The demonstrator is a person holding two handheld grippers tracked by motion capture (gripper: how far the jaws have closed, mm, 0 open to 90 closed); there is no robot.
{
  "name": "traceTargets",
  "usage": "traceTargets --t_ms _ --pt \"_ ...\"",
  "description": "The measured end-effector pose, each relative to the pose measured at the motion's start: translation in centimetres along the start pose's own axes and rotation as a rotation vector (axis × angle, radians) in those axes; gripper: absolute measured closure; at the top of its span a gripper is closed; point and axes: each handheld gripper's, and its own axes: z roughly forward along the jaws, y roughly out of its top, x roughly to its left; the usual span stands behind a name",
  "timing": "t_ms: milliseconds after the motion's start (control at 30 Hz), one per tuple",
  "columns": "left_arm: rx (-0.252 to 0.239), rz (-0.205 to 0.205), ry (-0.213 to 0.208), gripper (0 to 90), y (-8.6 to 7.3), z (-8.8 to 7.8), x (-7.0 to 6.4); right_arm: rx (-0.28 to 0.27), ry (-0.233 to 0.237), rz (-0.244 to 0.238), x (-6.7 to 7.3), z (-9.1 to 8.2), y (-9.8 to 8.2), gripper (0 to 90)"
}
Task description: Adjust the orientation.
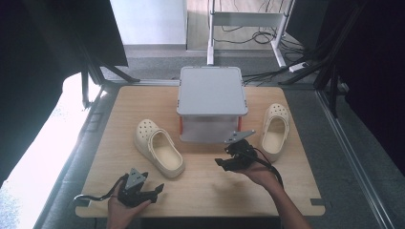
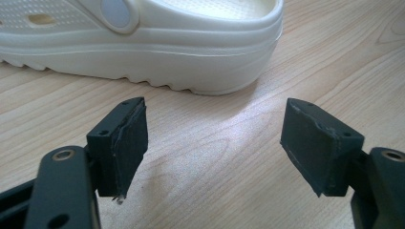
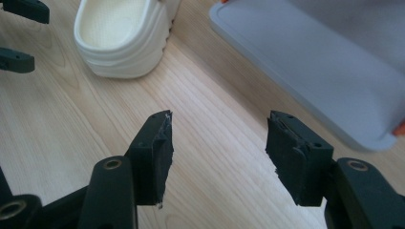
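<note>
The left gripper (image 1: 155, 191) sits low in the left hand (image 1: 122, 210), jaws wide apart, nothing between them; the right gripper (image 1: 220, 163) hangs higher, jaws open, empty.

The desk (image 1: 200, 191) is seen from above, looking forward and down. The left gripper view is set low, close to the left clog (image 2: 143, 43), also seen from above (image 1: 157, 148). The right gripper view shares that clog (image 3: 122, 38) and the grey stand (image 3: 325, 62).
</note>
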Motion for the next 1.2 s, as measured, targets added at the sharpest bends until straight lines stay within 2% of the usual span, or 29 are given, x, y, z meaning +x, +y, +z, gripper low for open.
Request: traceTargets --t_ms 300,533,667,867,1033,1200 --pt "-0.001 0.002 -0.01 24.8 -0.1 0.0 -0.1 0.05 0.029 -0.05 1.5 2.2 3.5 43.0" --pt "0.007 0.005 -0.015 24.8 -0.1 0.2 -0.1 0.095 0.046 -0.078 2.4 4.2 5.5 43.6" --pt "0.004 0.009 -0.004 24.8 -0.1 0.0 -0.1 0.101 0.05 -0.082 2.7 4.8 6.0 43.6" --pt "0.015 0.008 -0.016 24.9 -0.1 0.3 -0.2 0.098 0.056 -0.072 2.9 5.7 6.6 44.0" --pt "0.01 0.006 -0.01 24.9 -0.1 0.1 -0.1 0.134 0.064 -0.082 3.4 7.5 8.1 44.6" --pt "0.013 0.011 -0.011 24.9 -0.2 0.2 -0.1 0.141 0.064 -0.082 3.4 8.4 9.0 45.3"
